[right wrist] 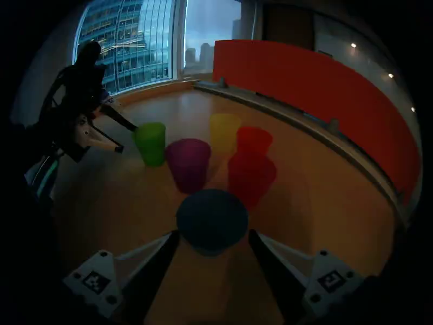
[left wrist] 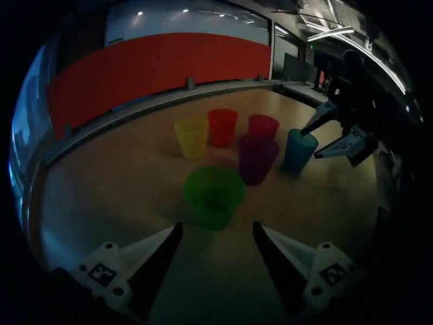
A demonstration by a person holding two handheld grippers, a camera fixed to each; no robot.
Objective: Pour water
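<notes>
On the wooden table [left wrist: 108,179], the green cup [left wrist: 214,195] is seen upright just ahead of the left gripper [left wrist: 216,225], whose fingers are spread and grasp nothing. The right gripper [right wrist: 212,234] is likewise held apart, with the blue cup [right wrist: 212,219] at its fingertips. Contact there cannot be judged.
</notes>
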